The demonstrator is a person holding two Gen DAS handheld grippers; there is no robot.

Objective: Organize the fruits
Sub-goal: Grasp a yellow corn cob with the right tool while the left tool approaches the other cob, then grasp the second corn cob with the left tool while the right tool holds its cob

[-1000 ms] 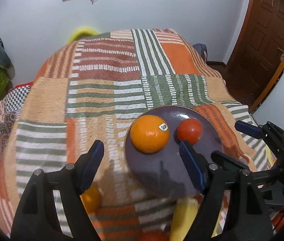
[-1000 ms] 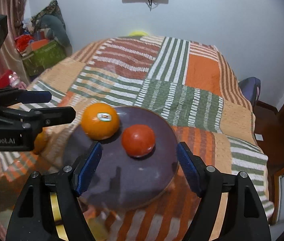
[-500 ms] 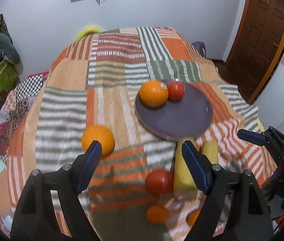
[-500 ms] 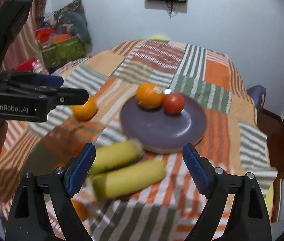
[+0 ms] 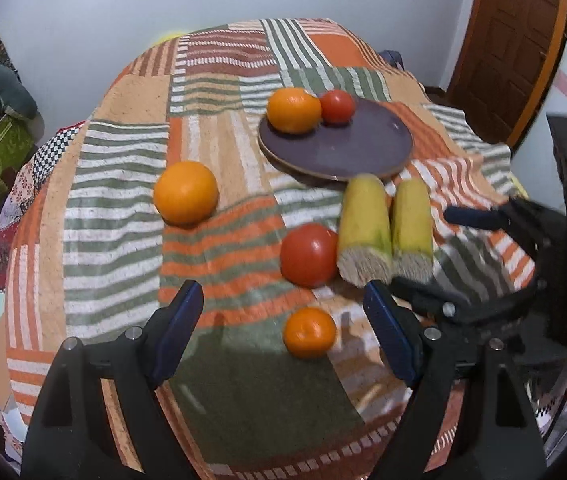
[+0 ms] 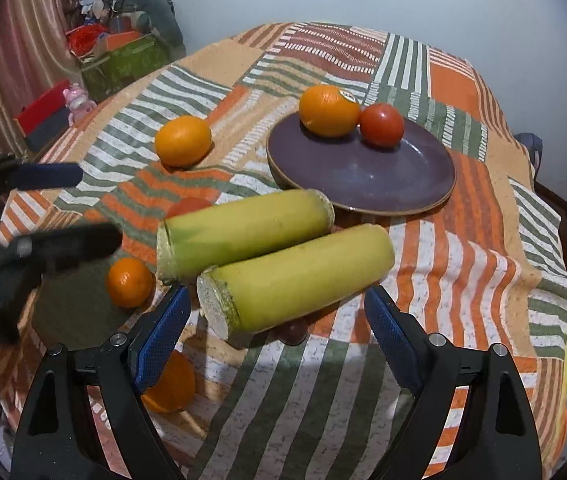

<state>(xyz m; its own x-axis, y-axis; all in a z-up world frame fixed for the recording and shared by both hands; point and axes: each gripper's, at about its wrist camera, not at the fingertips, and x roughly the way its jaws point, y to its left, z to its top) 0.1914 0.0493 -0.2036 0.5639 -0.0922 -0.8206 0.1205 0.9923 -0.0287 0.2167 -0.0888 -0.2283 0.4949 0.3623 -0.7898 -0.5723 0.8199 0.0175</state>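
A dark purple plate [image 5: 347, 152] [image 6: 379, 176] on the patchwork cloth holds a stickered orange [image 5: 293, 110] [image 6: 329, 110] and a tomato [image 5: 336, 106] [image 6: 381, 125]. On the cloth lie a loose orange [image 5: 185, 192] [image 6: 182, 140], a tomato [image 5: 309, 255] [image 6: 187, 206], a small mandarin [image 5: 309, 332] [image 6: 130, 282], another orange [image 6: 171, 386] and two husked corn cobs [image 5: 365, 228] [image 6: 243, 232] [image 6: 295, 278]. My left gripper [image 5: 283, 336] is open above the mandarin. My right gripper [image 6: 277, 336] is open over the nearer cob.
The table is round with cloth hanging over its edges. A wooden door [image 5: 511, 40] stands at the right. Boxes and stuffed items [image 6: 123, 44] crowd the floor to the left. A chair [image 6: 527, 144] stands behind the table.
Both grippers have pulled back from the plate toward the table's near side. The loose fruits and corn cobs have come into view. Both stay open.
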